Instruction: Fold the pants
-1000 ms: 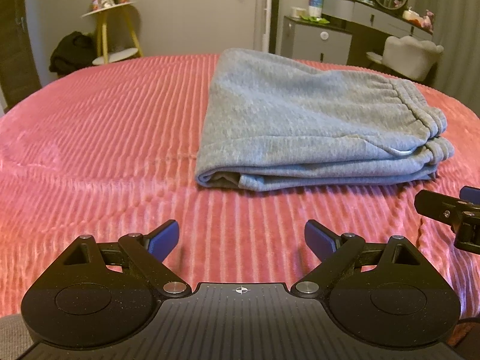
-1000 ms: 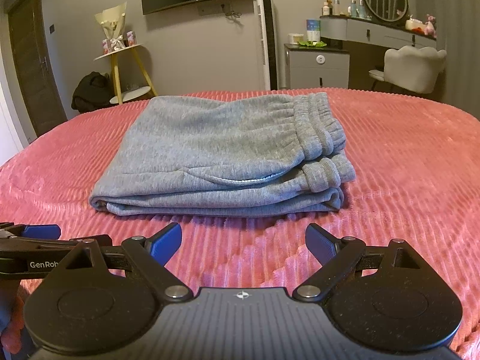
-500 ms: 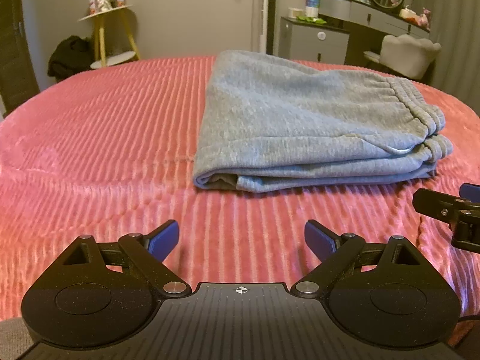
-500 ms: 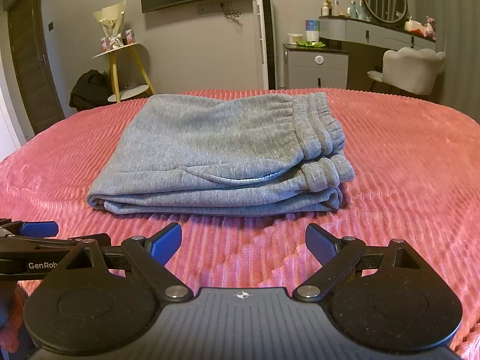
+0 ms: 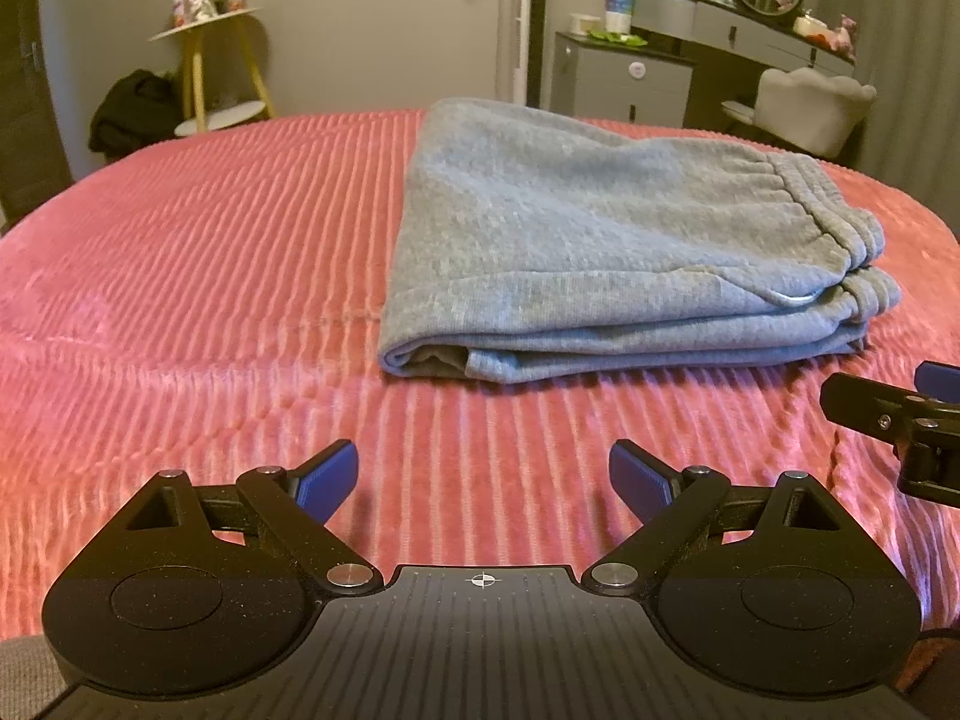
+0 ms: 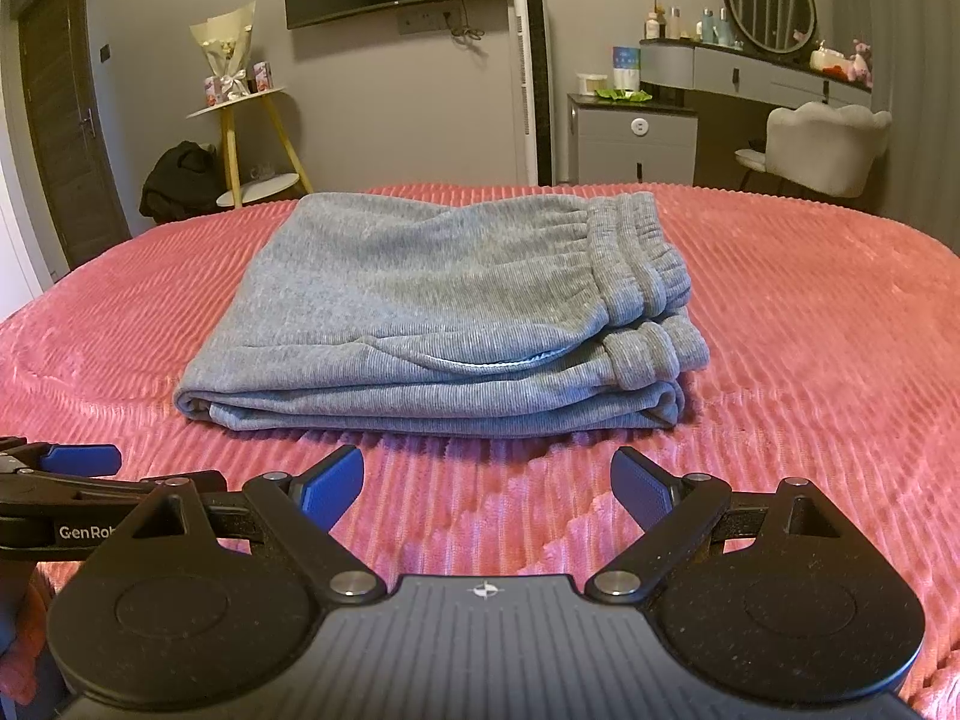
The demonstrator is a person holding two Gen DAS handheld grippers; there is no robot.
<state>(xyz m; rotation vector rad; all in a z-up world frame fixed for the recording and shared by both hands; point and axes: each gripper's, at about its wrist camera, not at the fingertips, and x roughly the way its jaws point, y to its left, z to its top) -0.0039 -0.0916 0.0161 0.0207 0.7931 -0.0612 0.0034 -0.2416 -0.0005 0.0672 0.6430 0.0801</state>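
Grey sweatpants (image 5: 600, 252) lie folded into a thick flat stack on the pink ribbed bedspread (image 5: 198, 276), waistband and cuffs on the right side. The right wrist view has the same pants (image 6: 444, 312) straight ahead. My left gripper (image 5: 483, 483) is open, low over the bedspread, a short way in front of the stack's left corner, with nothing between its blue pads. My right gripper (image 6: 486, 486) is open too, just short of the stack's near edge and apart from it. Each gripper shows at the edge of the other's view.
The bedspread (image 6: 810, 330) stretches wide around the pants. Beyond the bed stand a yellow-legged side table (image 6: 252, 138), a dark bag (image 6: 180, 180) on the floor, a grey cabinet (image 6: 630, 138), a vanity with a round mirror (image 6: 771, 3) and a pale chair (image 6: 822, 144).
Both grippers have drawn back a little and tipped slightly, so the pants sit marginally lower in the views. The pants have not moved; both grippers stay open.
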